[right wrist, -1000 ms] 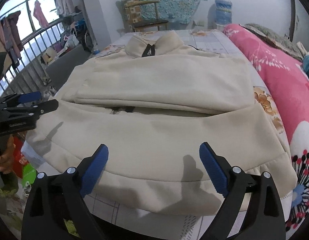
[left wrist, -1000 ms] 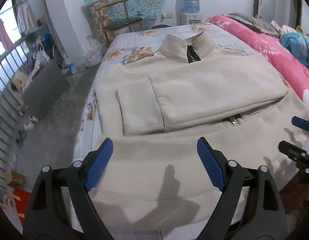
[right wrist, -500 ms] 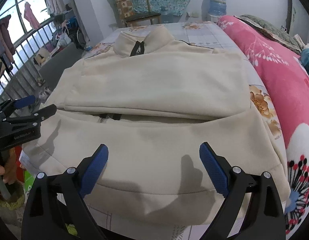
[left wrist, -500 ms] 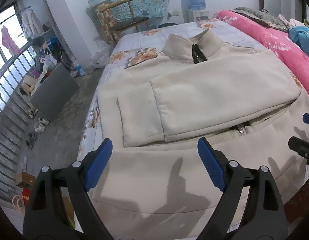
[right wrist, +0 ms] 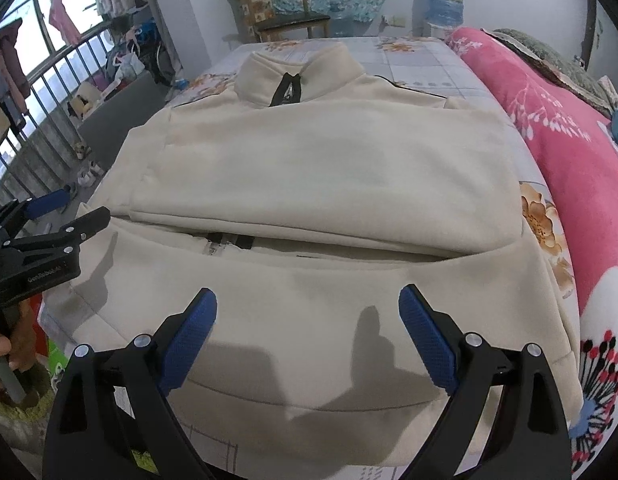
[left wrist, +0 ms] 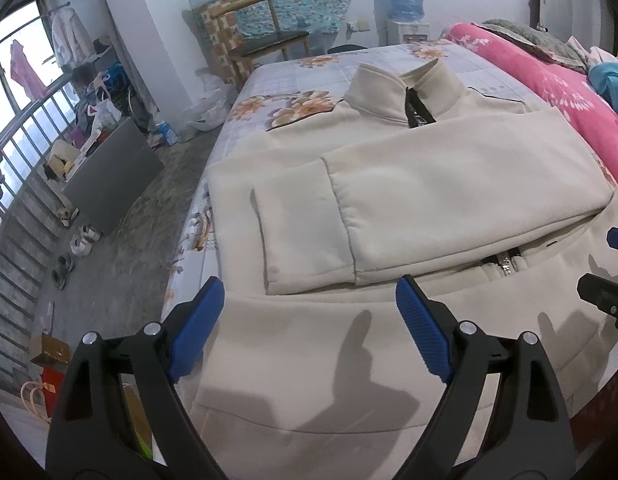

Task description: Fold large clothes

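A cream fleece jacket lies front-up on the bed with its collar at the far end and both sleeves folded across the chest. It also shows in the right wrist view. Its hem lies nearest me. My left gripper is open and empty, held above the hem's left part. My right gripper is open and empty above the hem's right part. The right gripper shows at the right edge of the left wrist view. The left gripper shows at the left edge of the right wrist view.
The bed has a floral sheet. A pink rolled quilt lies along its right side. A wooden chair and a water dispenser stand at the far wall. Shoes, a grey board and clutter lie on the floor at left.
Both grippers have risen and drawn back slightly from the hem, so more of the jacket shows. Both stay open and empty. The jacket has not moved.
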Demonstrator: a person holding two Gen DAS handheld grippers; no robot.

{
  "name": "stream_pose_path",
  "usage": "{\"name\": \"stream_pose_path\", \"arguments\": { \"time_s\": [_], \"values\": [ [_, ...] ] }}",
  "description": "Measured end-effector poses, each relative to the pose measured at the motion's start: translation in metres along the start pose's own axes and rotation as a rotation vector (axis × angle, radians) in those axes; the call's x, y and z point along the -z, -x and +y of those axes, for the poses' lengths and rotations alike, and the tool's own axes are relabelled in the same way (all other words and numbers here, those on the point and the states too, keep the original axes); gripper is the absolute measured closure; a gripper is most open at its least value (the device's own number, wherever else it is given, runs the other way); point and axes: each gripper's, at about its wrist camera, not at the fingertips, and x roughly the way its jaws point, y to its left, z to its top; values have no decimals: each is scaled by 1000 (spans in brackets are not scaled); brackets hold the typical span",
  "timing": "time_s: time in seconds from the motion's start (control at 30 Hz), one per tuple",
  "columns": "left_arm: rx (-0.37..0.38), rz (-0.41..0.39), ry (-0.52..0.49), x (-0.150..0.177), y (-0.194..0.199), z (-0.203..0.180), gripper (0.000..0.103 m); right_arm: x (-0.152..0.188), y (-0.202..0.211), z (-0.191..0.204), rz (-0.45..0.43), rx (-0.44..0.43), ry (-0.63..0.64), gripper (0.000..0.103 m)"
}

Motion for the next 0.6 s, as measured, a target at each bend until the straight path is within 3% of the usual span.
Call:
{"name": "stream_pose_path", "arguments": {
  "time_s": [0.5, 0.6],
  "values": [
    [-5, -20, 30, -6, -1, 24, 19, -21, 9, 11, 14, -27, 41, 13],
    [54, -41, 30, -20, 8, 38, 19, -36, 21, 7, 5, -44, 47, 13]
  ]
}}
